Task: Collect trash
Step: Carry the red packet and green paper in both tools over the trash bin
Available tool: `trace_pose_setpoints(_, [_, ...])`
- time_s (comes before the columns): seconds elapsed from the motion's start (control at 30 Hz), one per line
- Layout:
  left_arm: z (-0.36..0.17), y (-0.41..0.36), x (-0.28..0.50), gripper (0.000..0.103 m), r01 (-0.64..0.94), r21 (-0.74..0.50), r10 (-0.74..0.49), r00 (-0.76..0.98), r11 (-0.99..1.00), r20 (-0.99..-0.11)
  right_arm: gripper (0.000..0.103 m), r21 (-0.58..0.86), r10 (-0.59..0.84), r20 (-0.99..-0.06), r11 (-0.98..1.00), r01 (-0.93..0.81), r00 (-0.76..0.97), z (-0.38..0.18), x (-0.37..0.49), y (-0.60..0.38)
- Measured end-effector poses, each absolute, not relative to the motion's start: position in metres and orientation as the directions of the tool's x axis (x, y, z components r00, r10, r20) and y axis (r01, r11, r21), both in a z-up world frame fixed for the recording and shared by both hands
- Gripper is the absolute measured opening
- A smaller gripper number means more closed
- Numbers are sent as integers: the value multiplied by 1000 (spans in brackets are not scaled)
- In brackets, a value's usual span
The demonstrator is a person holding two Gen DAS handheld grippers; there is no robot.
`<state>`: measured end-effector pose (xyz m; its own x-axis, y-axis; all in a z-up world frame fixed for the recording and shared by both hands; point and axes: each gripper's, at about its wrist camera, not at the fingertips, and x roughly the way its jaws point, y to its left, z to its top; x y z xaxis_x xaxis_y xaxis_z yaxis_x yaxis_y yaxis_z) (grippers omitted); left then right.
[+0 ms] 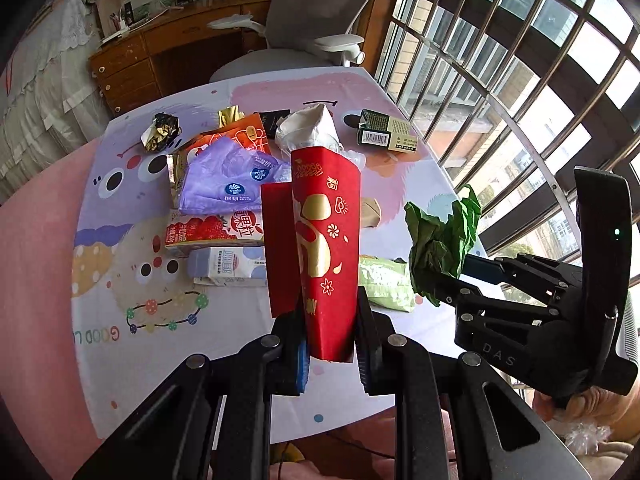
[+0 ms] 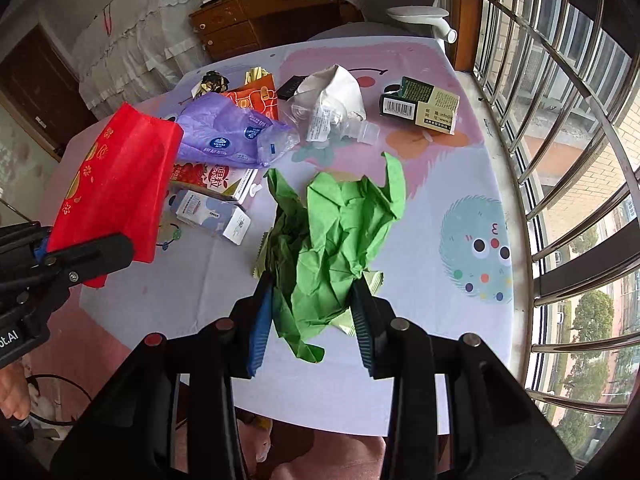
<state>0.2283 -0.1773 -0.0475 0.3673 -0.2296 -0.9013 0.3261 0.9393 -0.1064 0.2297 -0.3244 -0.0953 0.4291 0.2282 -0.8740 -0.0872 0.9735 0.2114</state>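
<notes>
A red bag [image 1: 326, 240] printed with gold is clamped between the jaws of the left gripper [image 1: 330, 344] — the jaws are closed onto its lower end, and the bag is held upright above the near edge of the worktop [image 1: 240, 320]. A crumpled sheet of green paper [image 2: 336, 240] is gripped in the right gripper [image 2: 312, 320], whose jaws are partly closed around the wad; the paper is raised over the near middle of the worktop, and a pale green wrapper [image 1: 386, 282] is seen lying beneath it.

The remaining trash is spread over the far half of the cartoon-printed cloth. A purple tissue pack [image 2: 232, 136] is lying on an orange packet [image 2: 256, 98] towards the far left corner, with a crumpled gold-and-black foil [image 2: 212, 80] behind it. Just nearer, a red strawberry drink carton [image 2: 216, 176] and a white-and-blue carton [image 2: 212, 212] are lying side by side, touching. A crushed clear plastic bottle [image 2: 332, 116] with a white wrapper is found at the far middle, and a dark green box [image 2: 420, 106] is resting near the far right edge — well apart from the cartons.
</notes>
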Motion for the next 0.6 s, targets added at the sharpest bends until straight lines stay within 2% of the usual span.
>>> trace_pose_setpoints(0.27, [-31, -99, 149, 18, 473, -90, -299, 389, 877, -871, 34, 185, 145, -840, 982, 25, 522, -69, 138, -246])
trace_pose_setpoints(0.6, [-78, -23, 60, 18, 519, -126, -322, 308, 846, -895, 34, 114, 67, -888, 990, 78, 456, -89, 24, -171])
